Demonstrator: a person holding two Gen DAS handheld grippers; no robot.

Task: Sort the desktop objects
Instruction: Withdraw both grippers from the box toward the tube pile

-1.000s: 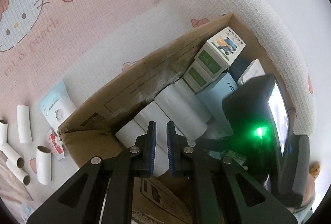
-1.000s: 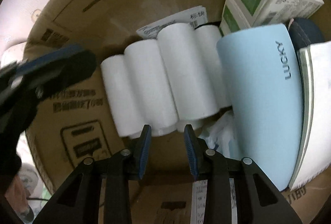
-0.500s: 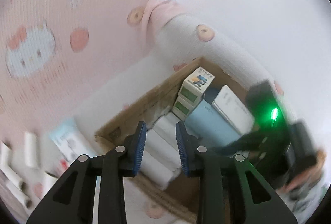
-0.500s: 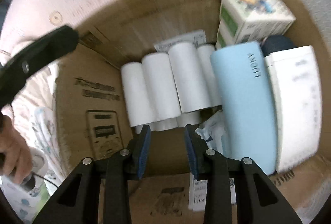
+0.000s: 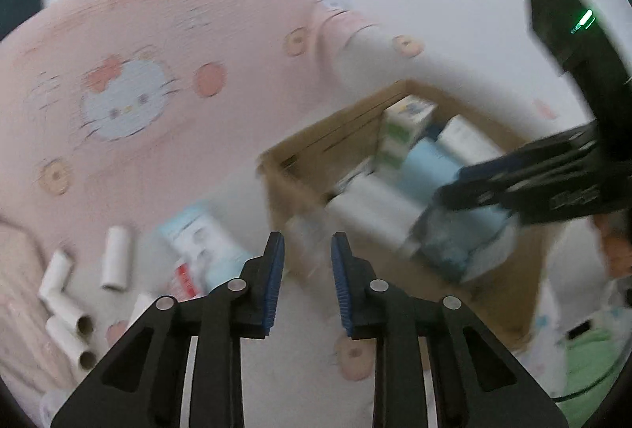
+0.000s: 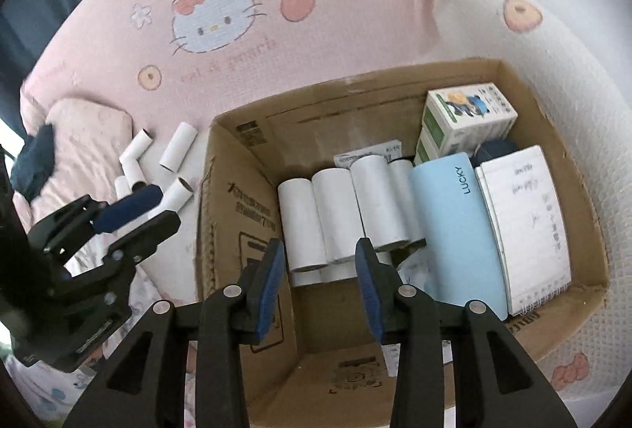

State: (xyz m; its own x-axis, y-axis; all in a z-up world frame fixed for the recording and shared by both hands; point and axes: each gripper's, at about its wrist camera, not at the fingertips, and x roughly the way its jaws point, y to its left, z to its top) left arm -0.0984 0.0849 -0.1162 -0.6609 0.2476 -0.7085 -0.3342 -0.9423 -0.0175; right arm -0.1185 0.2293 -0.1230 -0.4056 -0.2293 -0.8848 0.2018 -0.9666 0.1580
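Overhead, both blue-ribbed tools — left tool (image 5: 304,279) closing, right tool (image 6: 319,283) opening, each empty — above smooth white paper tubes (image 6: 341,214) in a cardboard box (image 6: 245,214).

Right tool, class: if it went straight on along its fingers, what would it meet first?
Most likely the white paper rolls lying in the cardboard box. The right tool is empty, jaws opening; depth is uncertain.

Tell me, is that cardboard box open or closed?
Open. The cardboard box has no lid or flap over its top, so the white paper rolls, the blue LUCKY case and a notebook show inside.
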